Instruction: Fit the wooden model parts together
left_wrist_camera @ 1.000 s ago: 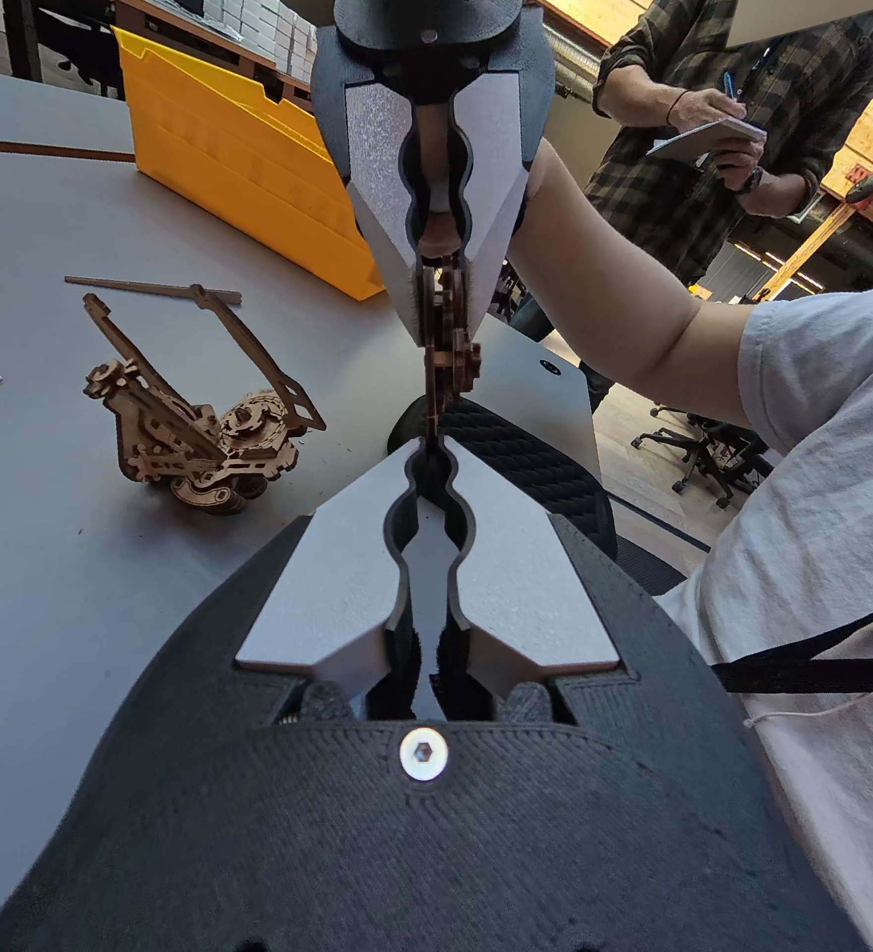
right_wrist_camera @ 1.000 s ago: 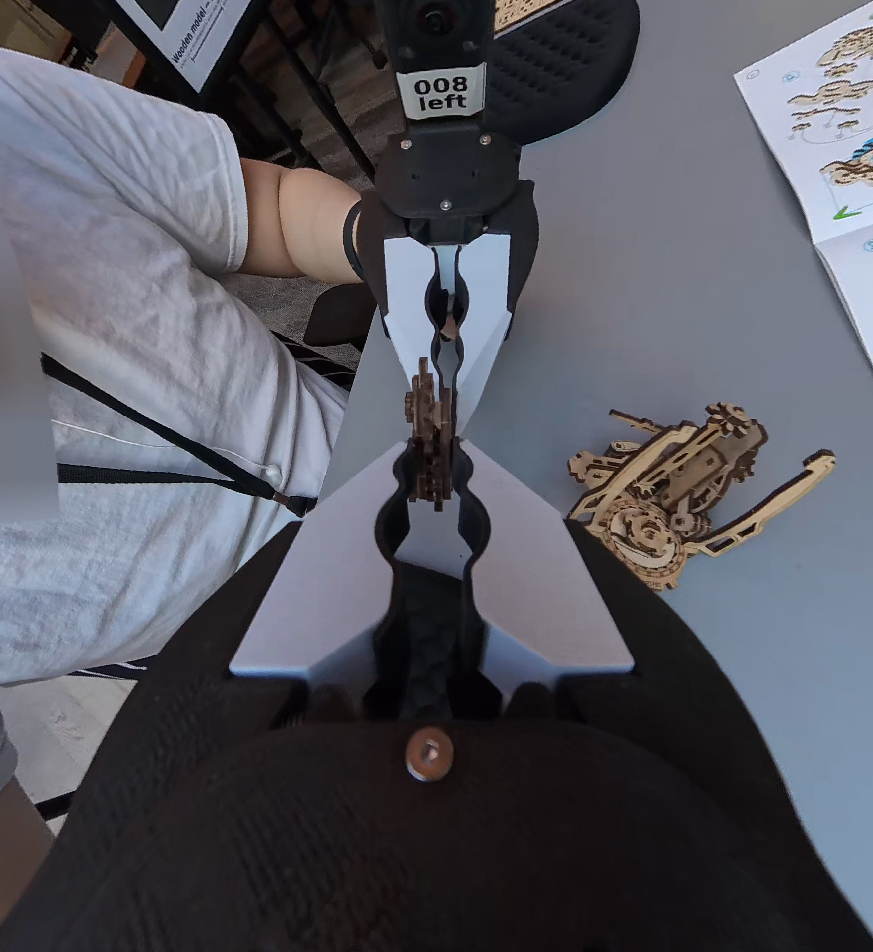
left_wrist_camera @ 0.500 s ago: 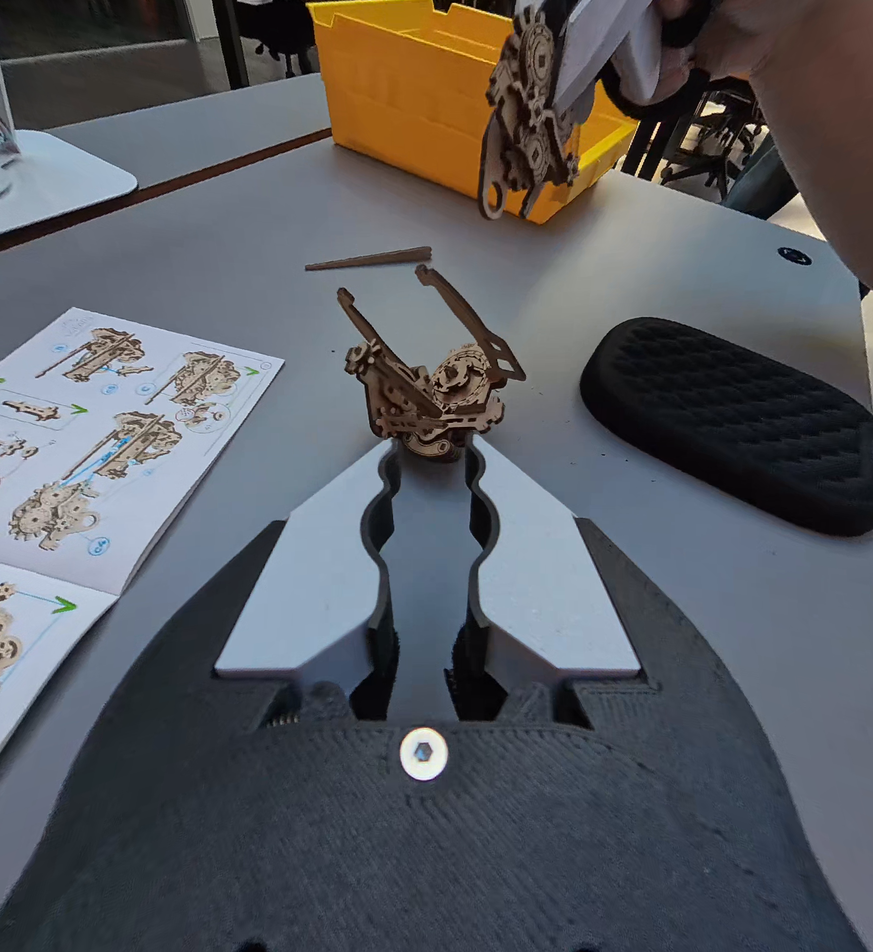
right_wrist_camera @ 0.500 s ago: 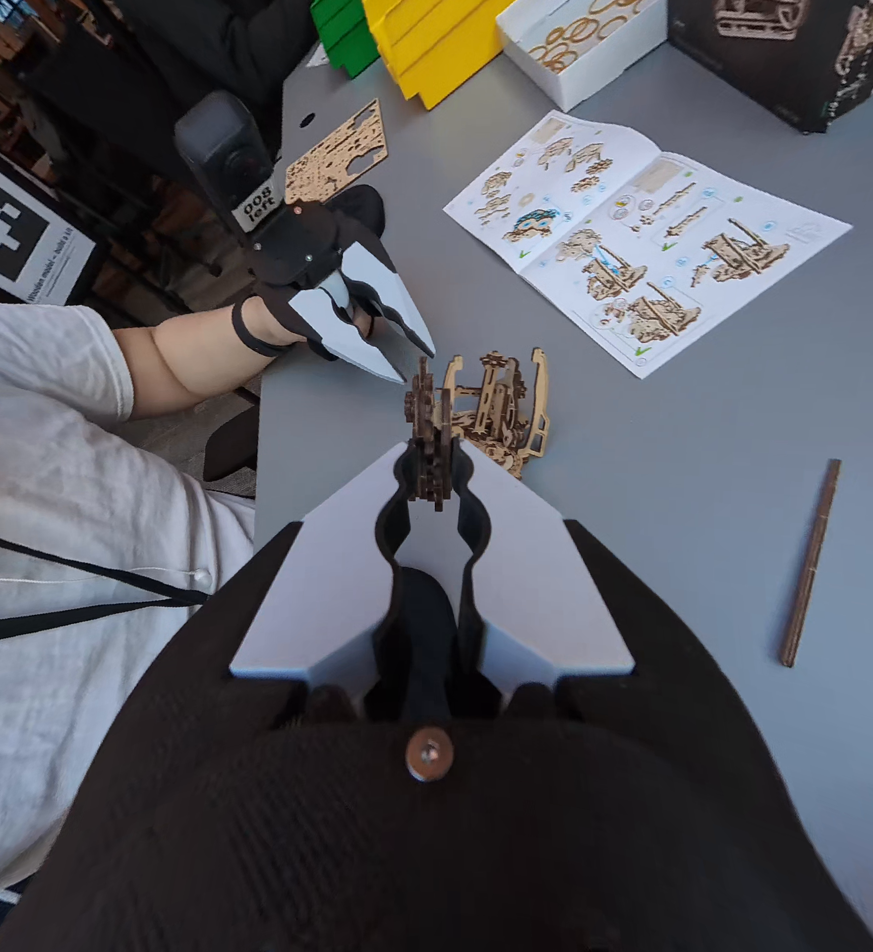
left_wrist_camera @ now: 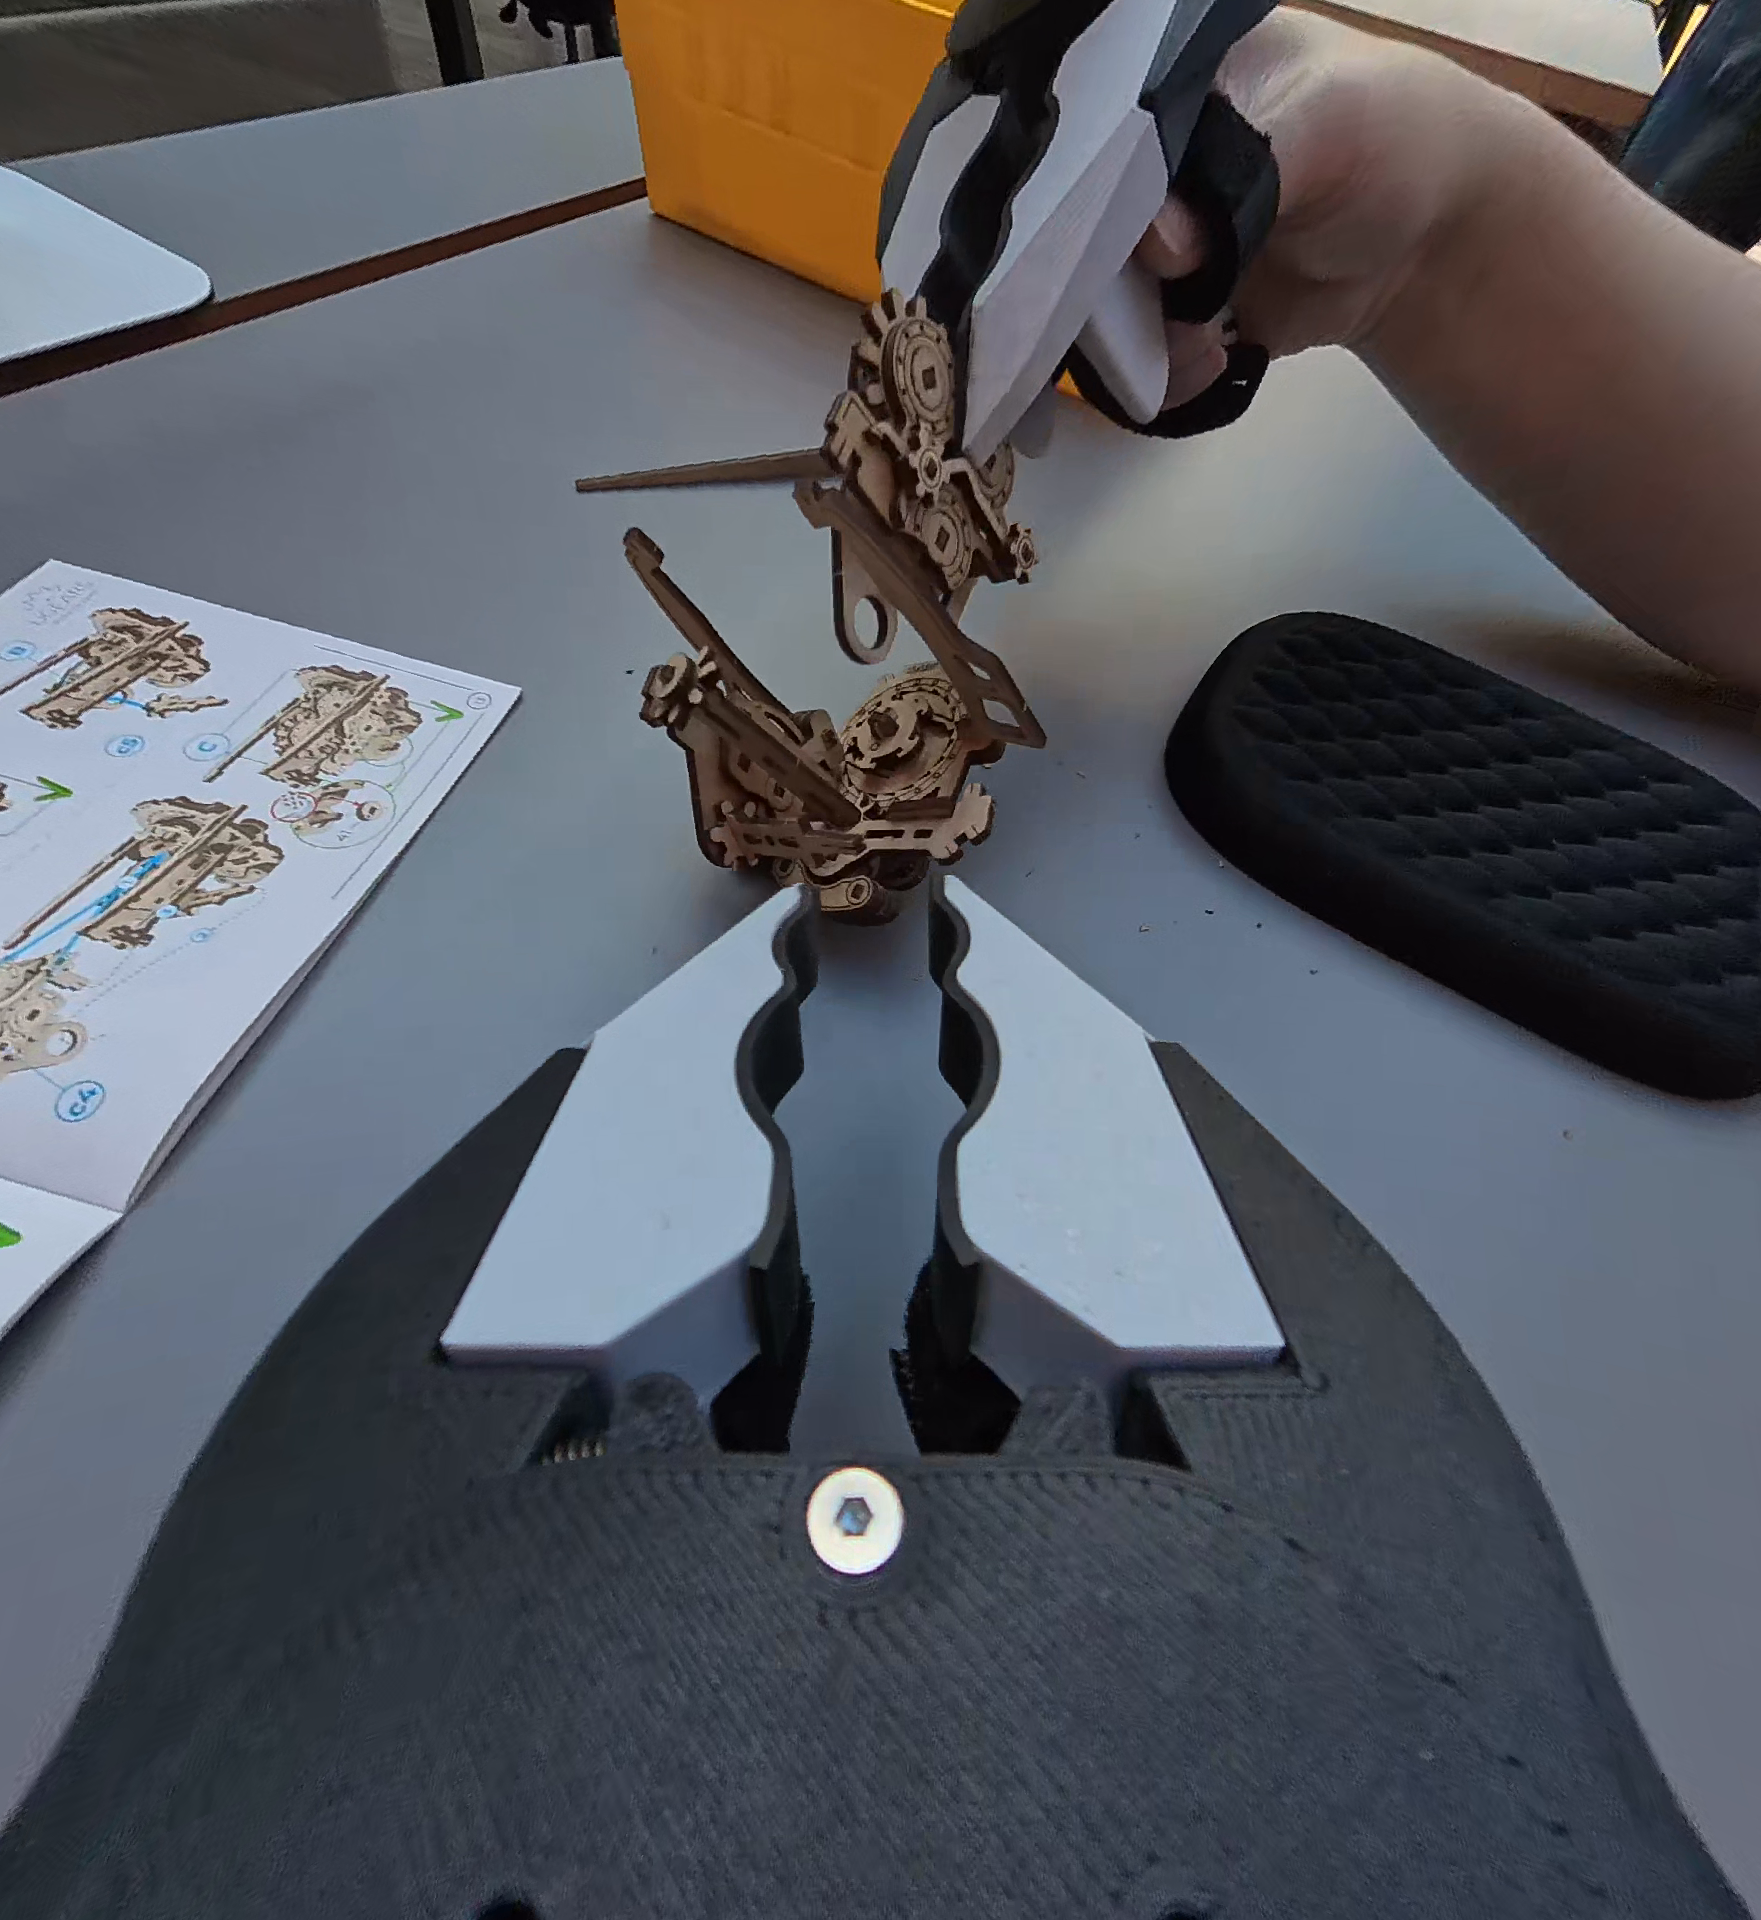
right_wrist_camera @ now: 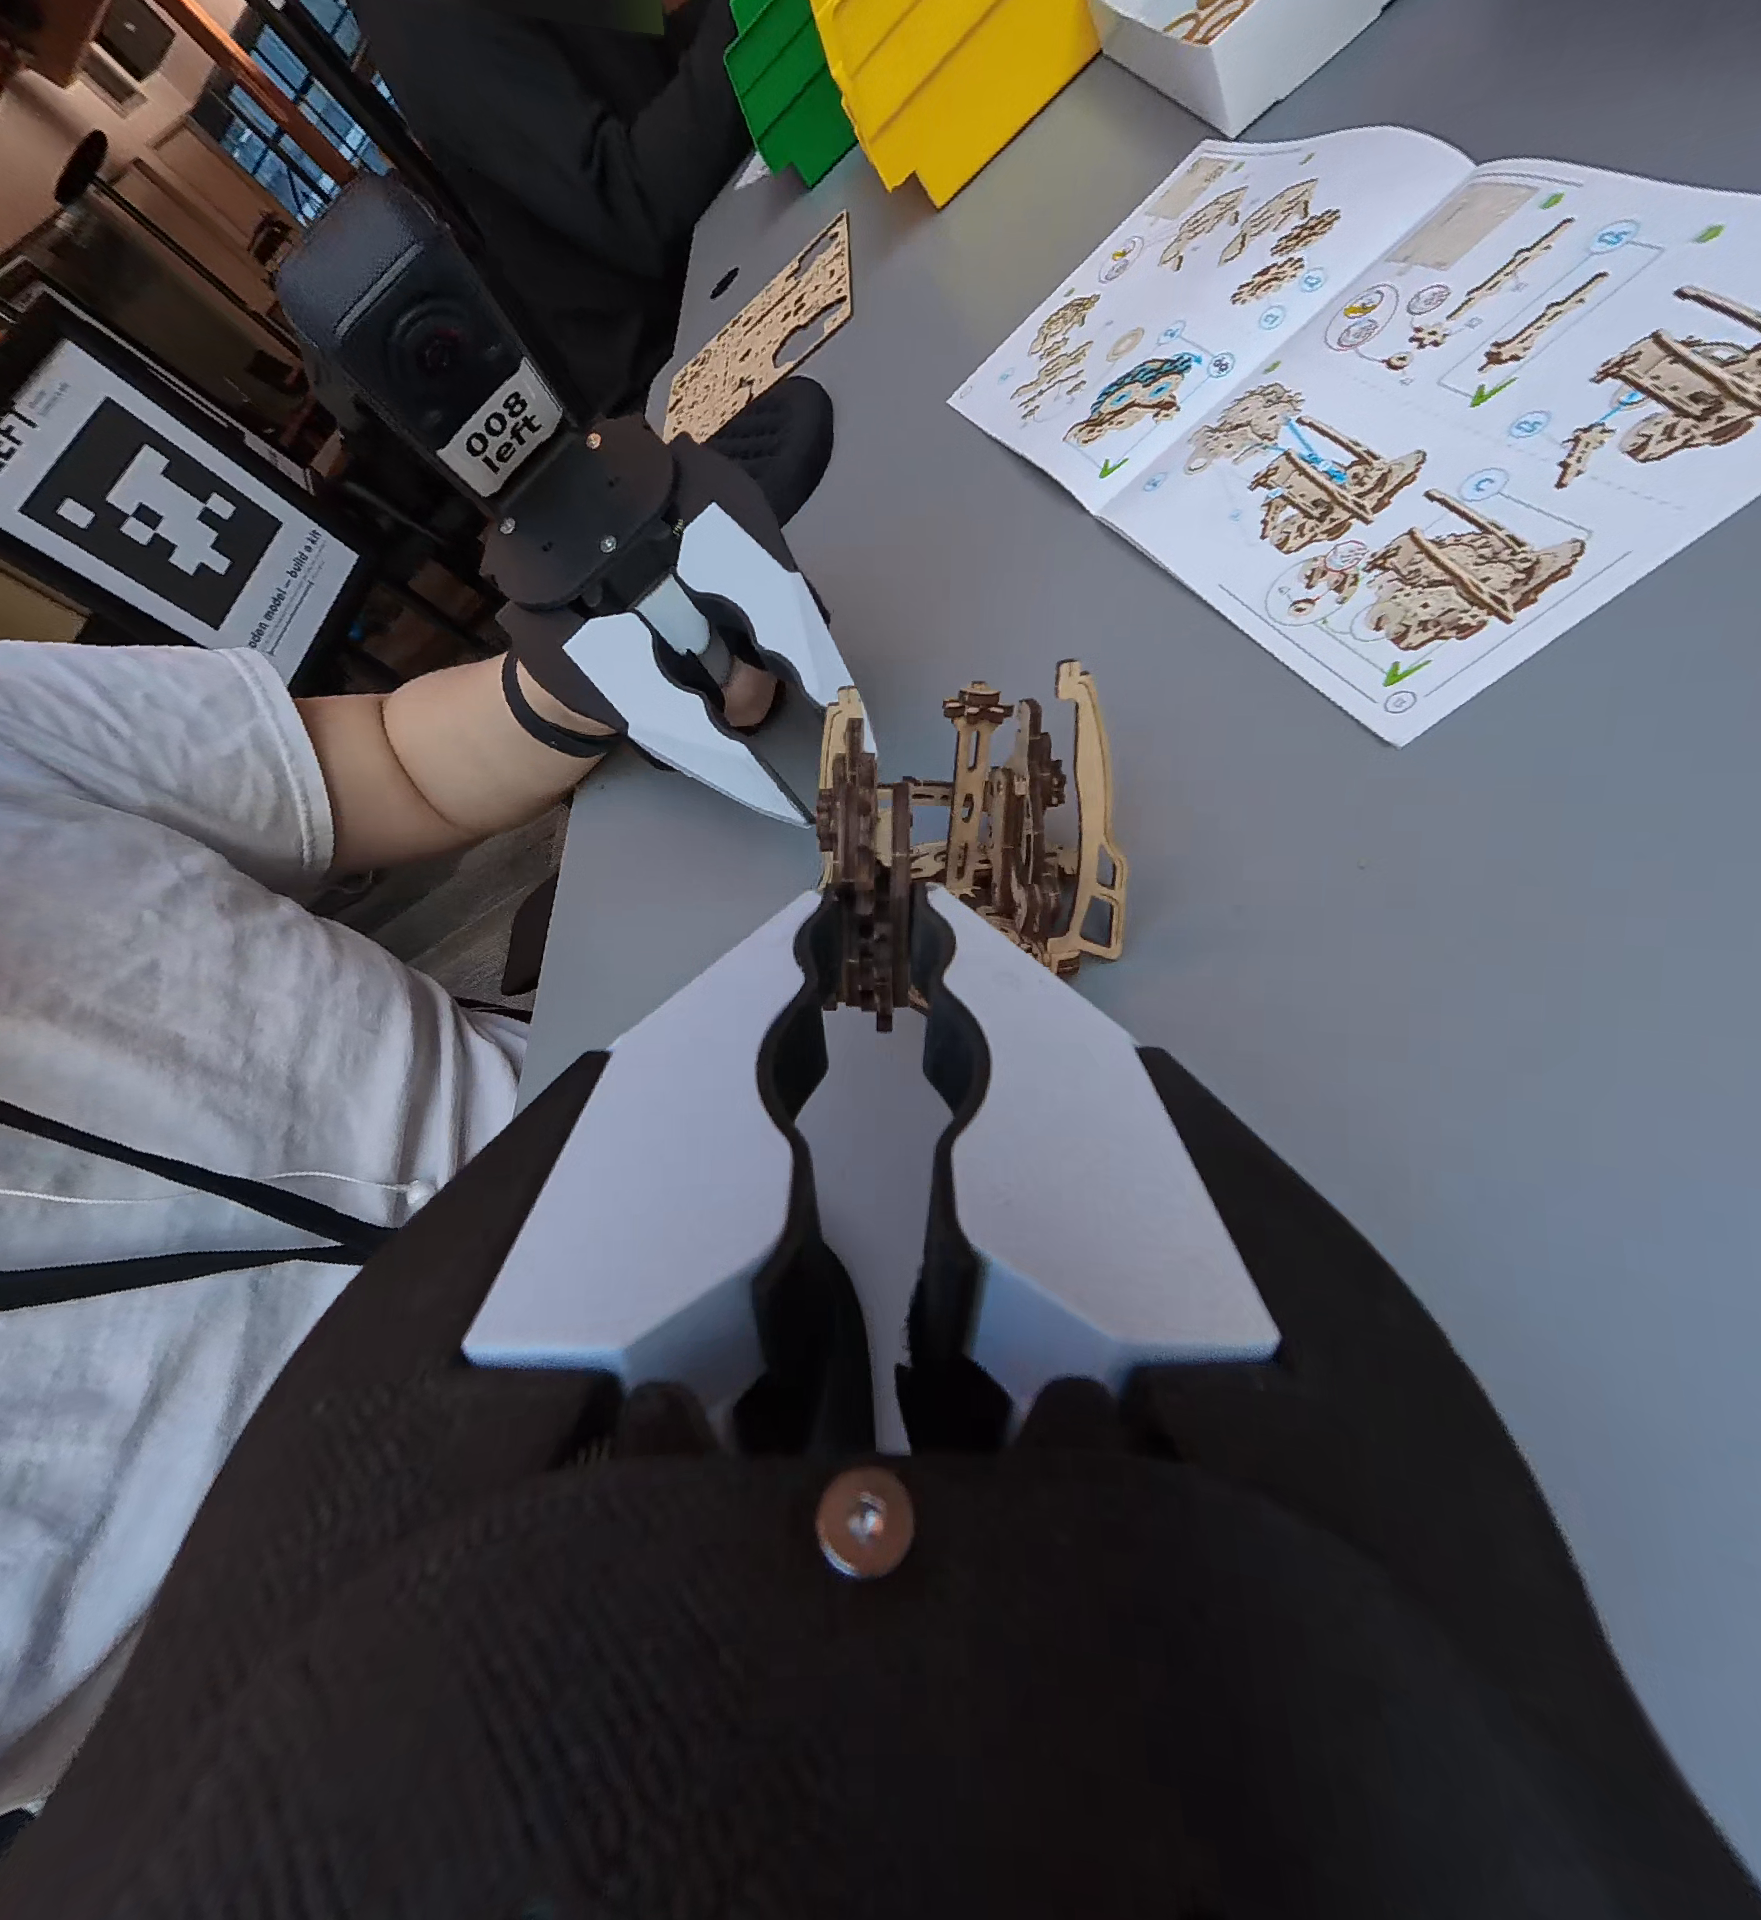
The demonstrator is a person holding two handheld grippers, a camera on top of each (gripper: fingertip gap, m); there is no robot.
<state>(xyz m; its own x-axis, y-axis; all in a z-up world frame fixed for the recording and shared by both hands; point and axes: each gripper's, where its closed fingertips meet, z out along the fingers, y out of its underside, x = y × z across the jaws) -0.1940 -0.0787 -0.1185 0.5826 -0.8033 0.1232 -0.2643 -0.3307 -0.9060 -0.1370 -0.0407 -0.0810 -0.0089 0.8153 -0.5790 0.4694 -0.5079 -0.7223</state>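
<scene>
The wooden model body [left_wrist_camera: 824, 790] stands on the grey table [left_wrist_camera: 440, 416], right in front of my left gripper [left_wrist_camera: 871, 899], which is open and empty with its tips beside the model's base. My right gripper [right_wrist_camera: 871, 920] is shut on a wooden gear sub-assembly [right_wrist_camera: 865, 935]. In the left wrist view the right gripper [left_wrist_camera: 1001, 416] holds this gear part [left_wrist_camera: 907, 488] close above the model's raised arms; I cannot tell if they touch. In the right wrist view the model body [right_wrist_camera: 1011, 831] sits just beyond the gear part, and the left gripper [right_wrist_camera: 829, 764] is at its left.
An open instruction booklet [left_wrist_camera: 180, 831] [right_wrist_camera: 1427, 416] lies beside the model. A thin wooden stick [left_wrist_camera: 689, 476] lies behind it. A black pad [left_wrist_camera: 1478, 862] is to the right. A yellow bin [left_wrist_camera: 782, 125], a punched wooden sheet [right_wrist_camera: 762, 332], bins and a white box stand farther off.
A second ago both grippers held the gear part between them. The left gripper let go and swung to the model on the table. The right gripper brought the gear part down over the model.
</scene>
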